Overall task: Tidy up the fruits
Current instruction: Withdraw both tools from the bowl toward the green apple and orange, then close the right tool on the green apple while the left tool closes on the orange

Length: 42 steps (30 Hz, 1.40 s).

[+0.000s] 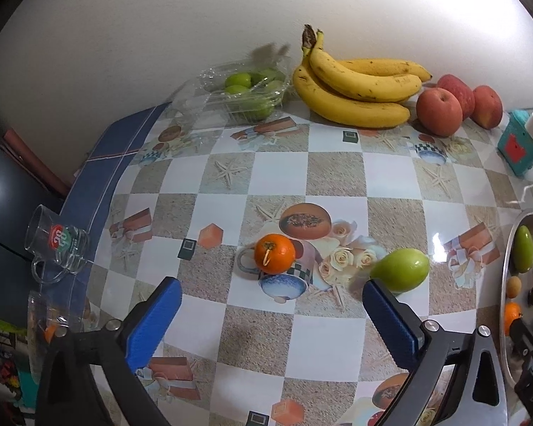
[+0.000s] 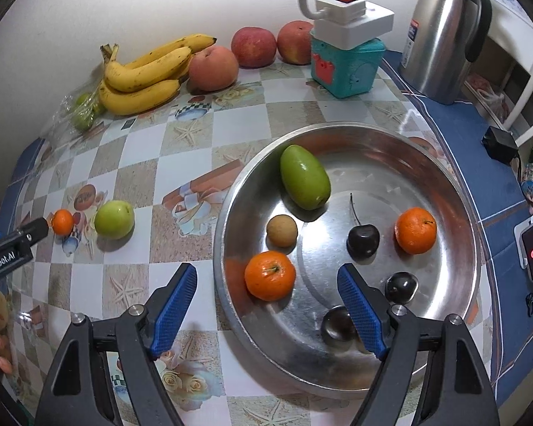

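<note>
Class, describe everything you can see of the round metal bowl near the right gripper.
The metal bowl is wide, shallow, shiny and scuffed, probably steel, sitting upright on the checked tablecloth. Inside lie a green fruit, two oranges, a small tan fruit, a stemmed dark cherry and two more dark fruits. The open right gripper hovers over its near rim.

Our left tool (image 1: 270,312) and right tool (image 2: 266,305) share black arms, silver screws and blue textured pads (image 2: 176,307); white lettering marks one arm at the right wrist view's left edge.
</note>
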Motion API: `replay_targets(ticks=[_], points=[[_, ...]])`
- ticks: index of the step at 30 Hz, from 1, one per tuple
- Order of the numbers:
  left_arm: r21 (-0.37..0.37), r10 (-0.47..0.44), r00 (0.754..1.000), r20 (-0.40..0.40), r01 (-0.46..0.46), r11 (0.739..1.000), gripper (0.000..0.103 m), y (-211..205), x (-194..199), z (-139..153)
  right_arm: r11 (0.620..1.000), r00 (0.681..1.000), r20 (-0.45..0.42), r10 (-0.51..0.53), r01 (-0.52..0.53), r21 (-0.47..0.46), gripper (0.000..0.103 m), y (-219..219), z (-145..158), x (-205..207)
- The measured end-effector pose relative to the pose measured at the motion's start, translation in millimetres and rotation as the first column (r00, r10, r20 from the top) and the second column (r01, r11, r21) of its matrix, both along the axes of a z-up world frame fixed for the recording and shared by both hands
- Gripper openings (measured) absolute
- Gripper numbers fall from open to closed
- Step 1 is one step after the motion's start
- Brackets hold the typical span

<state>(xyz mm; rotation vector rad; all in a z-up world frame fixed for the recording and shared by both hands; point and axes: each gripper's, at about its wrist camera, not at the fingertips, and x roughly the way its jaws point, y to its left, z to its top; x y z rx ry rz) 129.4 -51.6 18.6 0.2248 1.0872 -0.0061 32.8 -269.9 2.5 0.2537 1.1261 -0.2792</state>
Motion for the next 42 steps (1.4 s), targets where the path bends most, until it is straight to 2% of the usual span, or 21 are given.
replay_targets(ticks=[12,14,15,24,35,42], points=[[-0.058,0.049,0.999,0.012,-0.048,0.997,0.103,32,10,0,1.000,1.000,0.007,0.024,-0.024,-0.004,0.083,15,-5,6],[-0.075,0.052,0.999,0.013,-0.051,0.996,0.103,38,14,0,1.000,0.999,0.023,0.026,-0.026,0.002,0.088,18,-3,8],[-0.088,0.055,0.998,0.014,-0.053,0.995,0.103,42,16,0,1.000,0.999,0.029,0.028,-0.028,0.010,0.098,20,-2,9],[-0.147,0.098,0.995,0.027,-0.093,0.985,0.103,70,30,-1,0.991,0.988,0.115,0.103,-0.112,0.070,0.100,50,16,30],[-0.224,0.126,0.992,-0.023,-0.128,0.966,0.103,90,42,-15,0.973,0.973,0.059,0.221,-0.225,0.053,0.100,98,-1,68],[-0.236,0.059,0.995,-0.081,-0.077,0.969,0.103,76,49,-33,0.961,0.962,-0.001,0.275,-0.274,0.037,0.100,117,-27,84]])
